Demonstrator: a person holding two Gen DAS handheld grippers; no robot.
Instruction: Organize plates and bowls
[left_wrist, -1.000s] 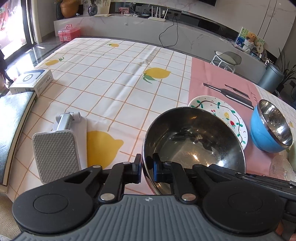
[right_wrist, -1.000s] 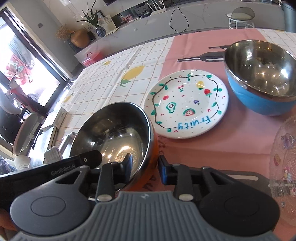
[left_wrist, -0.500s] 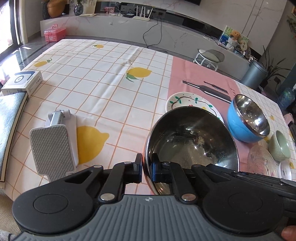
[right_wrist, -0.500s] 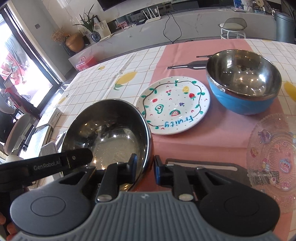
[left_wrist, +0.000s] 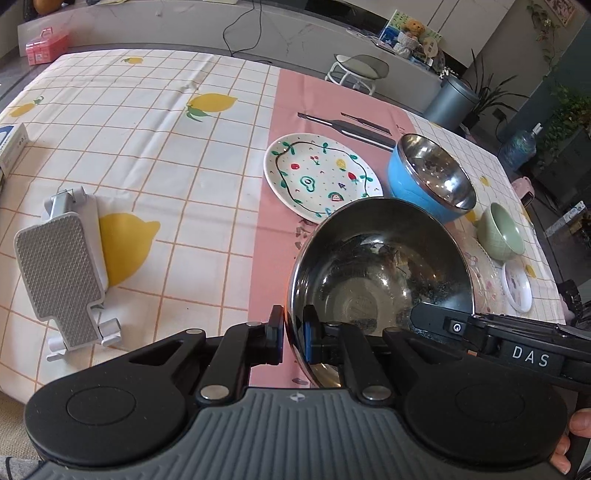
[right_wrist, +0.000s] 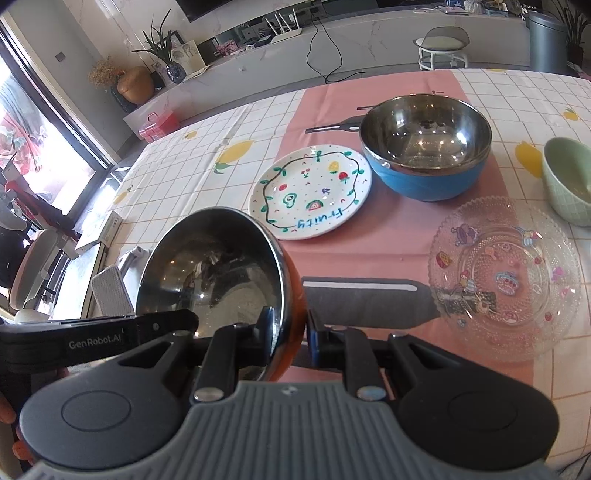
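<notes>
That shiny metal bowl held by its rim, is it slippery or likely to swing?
Probably slippery: the steel bowl is polished, and both the left gripper and right gripper pinch only its thin rim. It looks stiff, likely light. Already tilted, it might pivot if one grip loosened.

"Fruity" on plate (right_wrist: 310, 192)

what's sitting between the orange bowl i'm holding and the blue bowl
The fruit plate lies left of that line, the glass plate right of it; only bare pink cloth lies between. The orange bowl, gripped on both rims by the hand-held grippers, has a clear path to the blue bowl.
</notes>
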